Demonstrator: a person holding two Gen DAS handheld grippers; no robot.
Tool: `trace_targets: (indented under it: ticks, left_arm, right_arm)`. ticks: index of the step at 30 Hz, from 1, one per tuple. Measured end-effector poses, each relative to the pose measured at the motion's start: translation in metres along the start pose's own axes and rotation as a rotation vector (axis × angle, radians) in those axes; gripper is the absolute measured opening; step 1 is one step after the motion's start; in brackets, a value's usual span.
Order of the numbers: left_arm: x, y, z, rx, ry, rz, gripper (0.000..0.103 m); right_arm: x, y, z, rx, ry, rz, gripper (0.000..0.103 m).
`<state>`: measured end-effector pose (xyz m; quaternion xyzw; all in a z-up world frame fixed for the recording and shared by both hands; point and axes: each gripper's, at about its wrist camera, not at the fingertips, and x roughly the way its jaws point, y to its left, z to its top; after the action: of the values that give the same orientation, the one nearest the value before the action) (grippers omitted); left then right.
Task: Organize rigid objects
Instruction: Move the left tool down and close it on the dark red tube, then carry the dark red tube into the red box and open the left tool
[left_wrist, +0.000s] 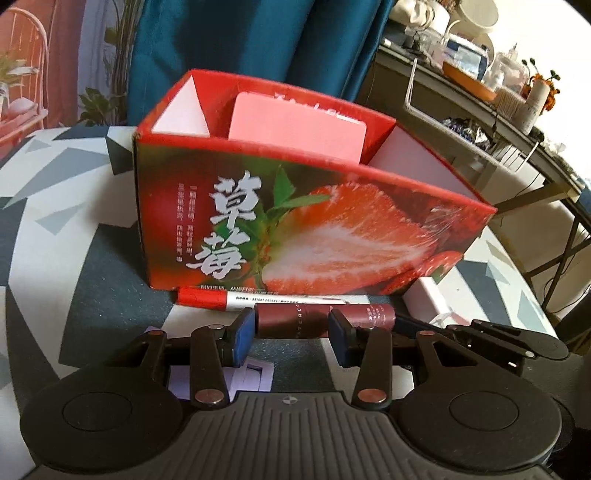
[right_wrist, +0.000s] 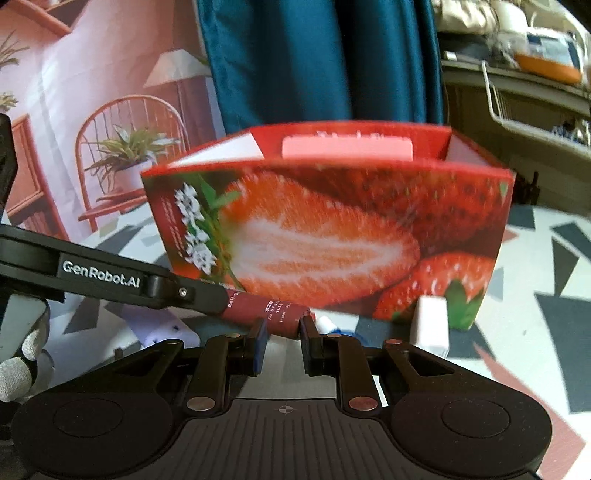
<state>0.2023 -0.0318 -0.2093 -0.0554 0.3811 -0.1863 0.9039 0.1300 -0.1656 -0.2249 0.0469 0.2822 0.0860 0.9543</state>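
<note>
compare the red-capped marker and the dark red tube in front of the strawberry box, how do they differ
The red-capped marker has a white barrel and a bright red cap; the dark red tube is maroon all over and thicker. The marker lies free on the tablecloth against the strawberry box; the tube is clamped by the left gripper and the right gripper. Both lie lengthwise along the box front and carry small print.
</note>
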Motion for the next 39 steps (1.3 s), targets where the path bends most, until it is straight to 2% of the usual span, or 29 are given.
trace_targets:
  ticks: [14, 23, 29, 33, 39]
  left_arm:
    - [-0.055, -0.019, 0.009, 0.017, -0.125, -0.008, 0.045]
    - [-0.077, -0.032, 0.023, 0.054, -0.183, -0.045, 0.045]
    - [-0.07, -0.034, 0.046, 0.04, -0.188, -0.076, 0.045]
    - [-0.054, -0.041, 0.07, 0.065, -0.188, -0.073, 0.045]
    - [-0.015, -0.046, 0.104, 0.048, -0.13, -0.09, 0.045]
  right_arm:
    - [-0.057, 0.024, 0.027, -0.083, -0.119, -0.014, 0.018]
    - [-0.089, 0.026, 0.047, -0.059, -0.165, -0.026, 0.018]
    - [-0.087, 0.018, 0.074, -0.095, -0.202, -0.065, 0.019]
    - [-0.074, 0.007, 0.098, -0.115, -0.225, -0.094, 0.021]
    - [-0.033, -0.029, 0.124, -0.085, -0.152, -0.111, 0.024]
